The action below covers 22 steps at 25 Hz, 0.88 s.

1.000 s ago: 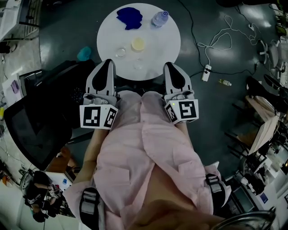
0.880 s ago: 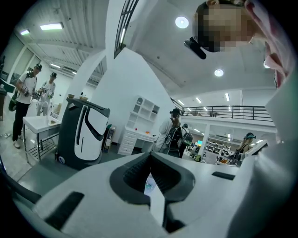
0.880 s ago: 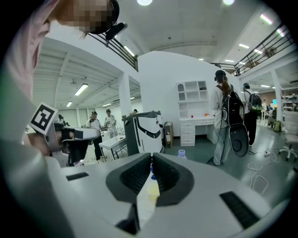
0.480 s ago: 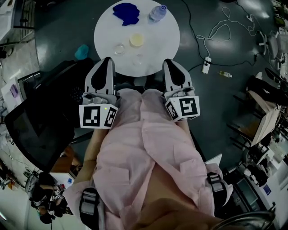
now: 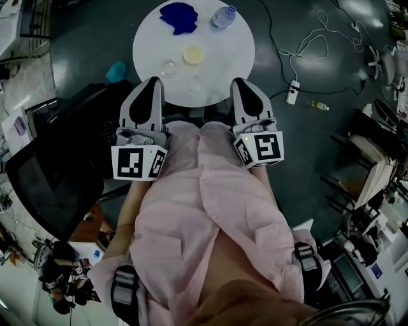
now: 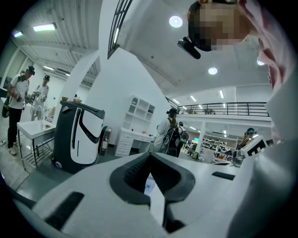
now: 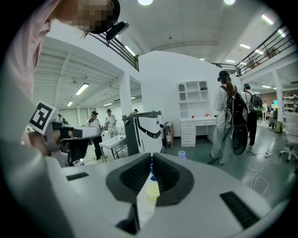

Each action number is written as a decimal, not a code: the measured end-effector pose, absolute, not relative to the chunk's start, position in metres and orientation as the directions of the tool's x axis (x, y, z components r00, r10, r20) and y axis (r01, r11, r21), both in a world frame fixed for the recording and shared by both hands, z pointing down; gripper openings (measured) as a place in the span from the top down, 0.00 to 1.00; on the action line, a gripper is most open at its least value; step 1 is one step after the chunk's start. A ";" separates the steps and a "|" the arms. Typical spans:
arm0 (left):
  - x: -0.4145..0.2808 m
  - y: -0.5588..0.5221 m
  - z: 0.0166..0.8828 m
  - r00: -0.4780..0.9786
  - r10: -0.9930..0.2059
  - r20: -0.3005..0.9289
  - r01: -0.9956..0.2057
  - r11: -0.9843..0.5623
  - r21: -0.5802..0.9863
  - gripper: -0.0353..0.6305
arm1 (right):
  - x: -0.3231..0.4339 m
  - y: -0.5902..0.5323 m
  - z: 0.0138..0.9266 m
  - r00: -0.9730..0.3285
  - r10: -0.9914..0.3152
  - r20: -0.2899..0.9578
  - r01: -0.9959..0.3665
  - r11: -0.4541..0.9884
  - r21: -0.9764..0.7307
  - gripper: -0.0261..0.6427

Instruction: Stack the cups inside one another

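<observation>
Three cups stand upright on the round white tabletop [image 5: 229,57] with their mouths up. Their long axes run straight toward the head camera, so each shows as a circle. The yellow cup [image 5: 194,56] is opaque and smooth, a clear cup [image 5: 169,67] stands just left of it, and a second clear cup [image 5: 195,83], faint and glassy, is nearer the front rim. All three stand apart, with bare white between them. A crumpled blue cloth [image 5: 178,17] and a clear bottle [image 5: 222,17] sit at the far rim. The left tongs [image 5: 152,86] and right tongs [image 5: 240,84] hover at the near rim, each pressed together on nothing. Dark floor rings the tabletop, and a white power strip [image 5: 292,93] lies on it at the right.
</observation>
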<state>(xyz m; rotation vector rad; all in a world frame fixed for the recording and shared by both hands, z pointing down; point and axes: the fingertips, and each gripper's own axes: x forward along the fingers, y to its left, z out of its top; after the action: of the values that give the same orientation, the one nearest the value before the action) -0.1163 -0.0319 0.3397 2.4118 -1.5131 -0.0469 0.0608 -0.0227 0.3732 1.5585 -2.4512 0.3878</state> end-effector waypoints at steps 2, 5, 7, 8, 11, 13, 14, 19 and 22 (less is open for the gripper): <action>-0.116 -0.032 0.339 0.446 -0.886 0.124 -0.876 -0.404 0.262 0.92 | 0.060 -0.023 0.373 -0.421 -0.852 0.311 -0.906 0.409 -0.107 0.91; -0.118 -0.031 0.339 0.448 -0.886 0.122 -0.876 -0.408 0.259 0.92 | 0.058 -0.022 0.372 -0.424 -0.854 0.302 -0.905 0.411 -0.107 0.91; -0.118 -0.031 0.338 0.447 -0.886 0.121 -0.876 -0.408 0.256 0.92 | 0.058 -0.022 0.372 -0.421 -0.857 0.298 -0.907 0.407 -0.112 0.91; -0.118 -0.031 0.338 0.447 -0.886 0.120 -0.877 -0.408 0.255 0.92 | 0.059 -0.022 0.372 -0.418 -0.859 0.297 -0.908 0.403 -0.114 0.91; -0.117 -0.030 0.337 0.449 -0.886 0.116 -0.876 -0.411 0.253 0.92 | 0.062 -0.019 0.372 -0.412 -0.863 0.293 -0.911 0.394 -0.120 0.91; -0.115 -0.030 0.336 0.452 -0.884 0.115 -0.874 -0.414 0.253 0.92 | 0.063 -0.018 0.372 -0.410 -0.865 0.291 -0.912 0.391 -0.122 0.91; -0.115 -0.030 0.336 0.455 -0.883 0.116 -0.873 -0.416 0.254 0.92 | 0.064 -0.018 0.371 -0.408 -0.865 0.291 -0.913 0.389 -0.123 0.91; -0.112 -0.029 0.335 0.464 -0.879 0.114 -0.868 -0.425 0.256 0.92 | 0.064 -0.015 0.372 -0.409 -0.864 0.295 -0.912 0.391 -0.122 0.91; -0.112 -0.028 0.335 0.462 -0.879 0.118 -0.870 -0.423 0.254 0.92 | 0.065 -0.014 0.373 -0.414 -0.859 0.300 -0.910 0.396 -0.124 0.91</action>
<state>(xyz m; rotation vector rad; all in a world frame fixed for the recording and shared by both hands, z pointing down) -0.1122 -0.0284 0.3351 2.4364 -1.4976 -0.0474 0.0645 -0.0144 0.3726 1.5810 -2.4624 0.3997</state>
